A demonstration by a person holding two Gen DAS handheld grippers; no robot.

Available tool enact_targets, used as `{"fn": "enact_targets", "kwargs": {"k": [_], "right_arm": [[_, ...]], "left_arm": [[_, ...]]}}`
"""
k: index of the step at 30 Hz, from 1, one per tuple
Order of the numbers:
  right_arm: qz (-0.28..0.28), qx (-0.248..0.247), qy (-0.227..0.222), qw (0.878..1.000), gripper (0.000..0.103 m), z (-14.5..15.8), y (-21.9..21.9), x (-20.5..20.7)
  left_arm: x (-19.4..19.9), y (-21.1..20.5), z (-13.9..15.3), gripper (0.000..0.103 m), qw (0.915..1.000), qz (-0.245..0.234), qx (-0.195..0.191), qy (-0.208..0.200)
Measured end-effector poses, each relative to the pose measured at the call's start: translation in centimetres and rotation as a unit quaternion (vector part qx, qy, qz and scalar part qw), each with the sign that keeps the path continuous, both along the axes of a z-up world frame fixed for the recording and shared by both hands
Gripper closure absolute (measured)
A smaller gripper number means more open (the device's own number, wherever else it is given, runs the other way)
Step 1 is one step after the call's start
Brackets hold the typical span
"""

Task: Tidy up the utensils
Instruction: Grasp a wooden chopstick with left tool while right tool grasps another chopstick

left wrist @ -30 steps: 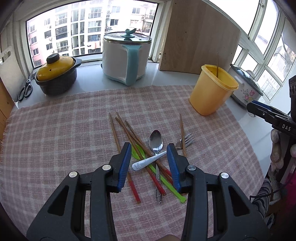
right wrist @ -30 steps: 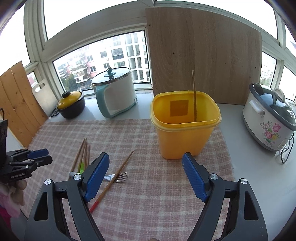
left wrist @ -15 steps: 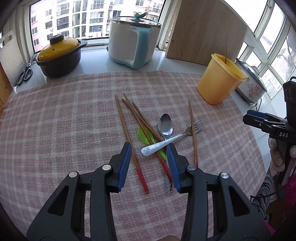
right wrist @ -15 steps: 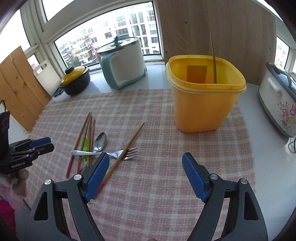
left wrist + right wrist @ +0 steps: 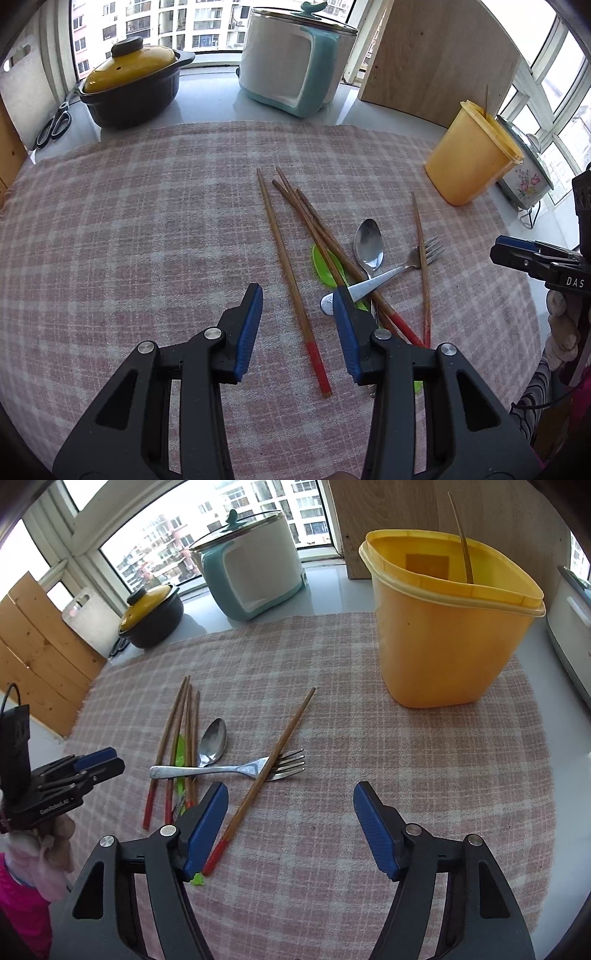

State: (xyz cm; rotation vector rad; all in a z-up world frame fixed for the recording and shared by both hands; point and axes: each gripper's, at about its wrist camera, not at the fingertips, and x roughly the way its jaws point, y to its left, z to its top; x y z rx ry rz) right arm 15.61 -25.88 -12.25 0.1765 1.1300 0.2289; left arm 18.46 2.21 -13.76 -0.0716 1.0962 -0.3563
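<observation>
Your left gripper [image 5: 297, 312] and right gripper [image 5: 290, 806] both gape, holding nothing, above slim red-tipped wooden chopsticks [image 5: 291, 280], a shiny steel fork [image 5: 236, 770] and woven checked cloth [image 5: 369, 738].

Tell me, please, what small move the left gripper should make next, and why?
Probably lower the left gripper and close on the lone chopstick between its open fingers. That chopstick lies apart from the tangle under the fork, so it should lift cleanly, and the yellow bin already holds one chopstick.
</observation>
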Motion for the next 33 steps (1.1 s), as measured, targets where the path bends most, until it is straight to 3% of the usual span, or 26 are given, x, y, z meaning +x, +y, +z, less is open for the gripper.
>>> {"fn": "enact_targets", "kwargs": {"k": [8,17,26,33], "right_arm": [[0.002,-0.002,0.037,0.999,0.06,-1.5,1.3,3.4],[0.011,-0.05,0.052,0.997,0.065,-3.0,3.1,6.1],[-0.016,-0.043,0.078,0.996,0.074,-4.2,2.4,7.5],[-0.019,-0.046,0.087,0.995,0.075,-4.7,2.5,8.1]], "left_arm": [[2.8,-0.5,-1.2,0.063,0.9997,0.006,0.007,0.025],[5.7,-1.0,-3.1,0.068,0.9977,0.023,0.014,0.062],[7.5,-2.2,-4.3,0.079,0.9961,0.024,0.041,0.074],[8.9,-2.5,-4.9,0.079,0.9952,0.036,0.047,0.078]]}}
